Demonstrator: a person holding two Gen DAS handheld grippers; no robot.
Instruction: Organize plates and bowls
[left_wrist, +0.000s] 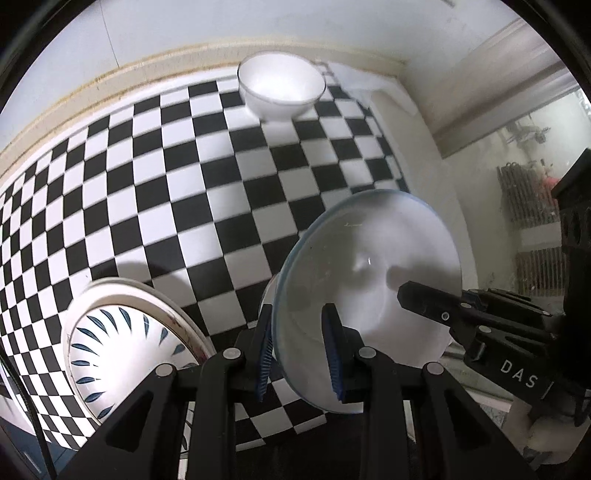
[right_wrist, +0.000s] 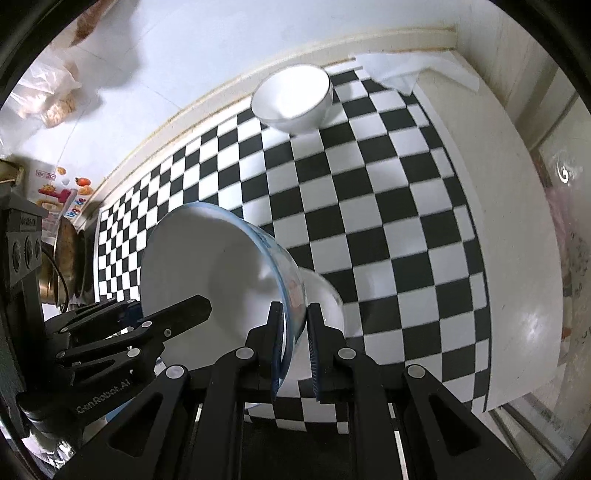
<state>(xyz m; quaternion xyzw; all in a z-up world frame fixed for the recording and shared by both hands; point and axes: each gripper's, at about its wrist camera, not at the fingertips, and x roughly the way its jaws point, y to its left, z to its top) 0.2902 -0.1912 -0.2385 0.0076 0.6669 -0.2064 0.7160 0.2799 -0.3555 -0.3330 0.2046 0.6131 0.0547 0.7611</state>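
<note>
While both grippers clench the rim of the wide white bowl with a blue edge (left_wrist: 369, 280), left gripper (left_wrist: 300, 354) and right gripper (right_wrist: 295, 347) on opposite sides, it hangs tilted above the black-and-white checkered worktop (left_wrist: 184, 166); level it first, I think, then lower slowly

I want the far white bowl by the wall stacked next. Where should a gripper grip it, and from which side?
Grip the rim of the white bowl: it stands upright and open on the checkered mat, so one finger can go inside, one outside. Come from above on the near side, since the wall edge is close behind it.
</note>
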